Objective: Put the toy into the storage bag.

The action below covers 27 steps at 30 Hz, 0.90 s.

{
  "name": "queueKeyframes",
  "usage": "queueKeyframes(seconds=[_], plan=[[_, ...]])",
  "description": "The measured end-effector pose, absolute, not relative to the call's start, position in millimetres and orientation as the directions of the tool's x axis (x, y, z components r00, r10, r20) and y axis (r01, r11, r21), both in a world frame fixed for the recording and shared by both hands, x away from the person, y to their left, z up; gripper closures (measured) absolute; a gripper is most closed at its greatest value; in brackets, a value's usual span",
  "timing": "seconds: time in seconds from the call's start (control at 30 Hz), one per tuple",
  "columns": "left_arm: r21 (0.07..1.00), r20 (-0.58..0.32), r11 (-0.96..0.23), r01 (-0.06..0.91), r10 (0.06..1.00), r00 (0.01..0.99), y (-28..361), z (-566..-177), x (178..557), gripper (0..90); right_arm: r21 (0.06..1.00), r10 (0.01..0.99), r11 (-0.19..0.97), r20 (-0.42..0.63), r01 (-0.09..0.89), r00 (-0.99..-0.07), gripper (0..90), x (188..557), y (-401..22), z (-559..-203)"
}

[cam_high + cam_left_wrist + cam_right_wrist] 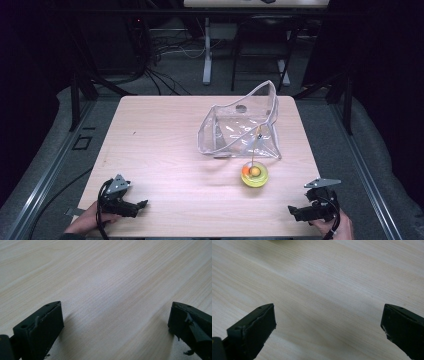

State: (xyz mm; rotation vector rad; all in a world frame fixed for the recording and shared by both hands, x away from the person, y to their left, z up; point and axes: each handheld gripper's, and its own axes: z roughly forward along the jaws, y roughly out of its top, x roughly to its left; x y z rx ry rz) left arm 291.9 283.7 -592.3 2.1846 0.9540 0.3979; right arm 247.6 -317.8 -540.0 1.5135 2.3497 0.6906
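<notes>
Both tongs, L [142, 204] & R [292, 210], agape, well short of yellow toy [254, 174].

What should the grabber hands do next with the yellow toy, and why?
Probably the right gripper should reach forward and left toward the yellow toy. It is the nearer one, its jaws stand wide open with nothing between them, and the toy lies free on the table just in front of the clear bag. The left gripper is open too, but farther off.
</notes>
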Motion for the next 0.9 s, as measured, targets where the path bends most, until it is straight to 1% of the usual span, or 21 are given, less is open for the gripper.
queueKeyframes(seconds=[0.17,0.2,0.27,0.3,0.33,0.37,0.43,0.47,0.5,0.6,0.63,0.9], plan=[[0.712,0.000,-0.479,0.514,0.732,0.681,284.0,-592.1,292.0,0.0,0.524,0.905,0.344,0.035,0.779,-0.423,0.0,248.3,-317.2,-540.0],[0.712,0.000,-0.478,0.514,0.732,0.681,284.0,-592.1,292.0,0.0,0.502,0.900,0.372,0.010,0.781,-0.436,0.0,249.2,-318.4,-537.3],[0.712,0.000,-0.478,0.515,0.733,0.680,284.0,-592.2,291.7,0.0,0.529,0.904,0.344,0.038,0.776,-0.426,0.0,249.5,-315.7,-539.2],[0.712,0.000,-0.478,0.515,0.733,0.680,284.0,-592.2,291.7,0.0,0.529,0.904,0.344,0.038,0.776,-0.426,0.0,249.5,-315.7,-539.2],[0.712,0.000,-0.477,0.515,0.733,0.680,284.0,-592.2,291.7,0.0,0.512,0.900,0.368,0.014,0.776,-0.436,0.0,249.7,-316.2,-536.4],[0.712,-0.001,-0.477,0.515,0.733,0.680,284.0,-592.2,291.7,0.0,0.528,0.899,0.355,0.035,0.772,-0.437,0.0,248.9,-313.8,-537.9],[0.712,0.000,-0.477,0.515,0.733,0.680,284.0,-592.2,291.7,0.0,0.529,0.897,0.358,0.033,0.770,-0.440,0.0,248.3,-313.0,-537.7],[0.712,0.000,-0.478,0.515,0.733,0.680,284.0,-592.1,291.7,0.0,0.510,0.891,0.390,0.001,0.767,-0.454,0.0,248.2,-313.5,-534.8],[0.712,0.000,-0.478,0.515,0.733,0.680,284.0,-592.2,291.7,0.0,0.533,0.897,0.367,0.015,0.762,-0.443,0.0,247.5,-311.1,-536.6],[0.712,0.000,-0.478,0.515,0.733,0.680,284.0,-592.1,291.7,0.0,0.523,0.886,0.393,0.003,0.756,-0.463,0.0,248.8,-308.6,-533.5],[0.712,0.000,-0.478,0.515,0.733,0.680,284.0,-592.1,291.7,0.0,0.541,0.887,0.375,0.027,0.753,-0.461,0.0,249.0,-305.9,-534.8],[0.711,-0.001,-0.478,0.516,0.733,0.681,284.0,-592.1,291.6,0.0,0.585,0.877,0.375,0.027,0.719,-0.479,0.0,254.1,-299.0,-522.2]])
